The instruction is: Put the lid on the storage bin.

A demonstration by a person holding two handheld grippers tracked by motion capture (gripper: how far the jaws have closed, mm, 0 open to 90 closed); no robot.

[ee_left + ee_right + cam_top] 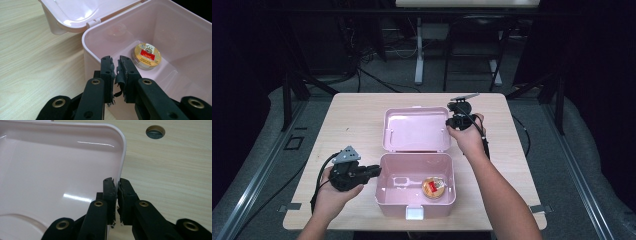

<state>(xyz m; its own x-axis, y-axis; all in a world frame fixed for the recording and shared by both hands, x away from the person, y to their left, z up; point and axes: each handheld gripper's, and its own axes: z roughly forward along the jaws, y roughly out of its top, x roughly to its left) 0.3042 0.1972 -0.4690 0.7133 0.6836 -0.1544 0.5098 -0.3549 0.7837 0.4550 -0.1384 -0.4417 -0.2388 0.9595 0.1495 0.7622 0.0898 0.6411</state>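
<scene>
Grippers pinch pink box [414,197] wall and lid [416,129] rim.
Right gripper [116,182] clamps the flung-back lid's edge; left gripper [115,60] grips the box wall. Box's long axis runs crosswise, mouth up; tin [146,55] lies just past the left fingers.

We hold the left gripper [373,171] low at our left side, its jaws pointing level toward the right and drawn almost together with a thin gap between the pads. Our right forearm reaches forward and slightly left, and the right hand [469,137] grips the right gripper [450,121], whose jaws point left and sit pinched nearly shut.
</scene>
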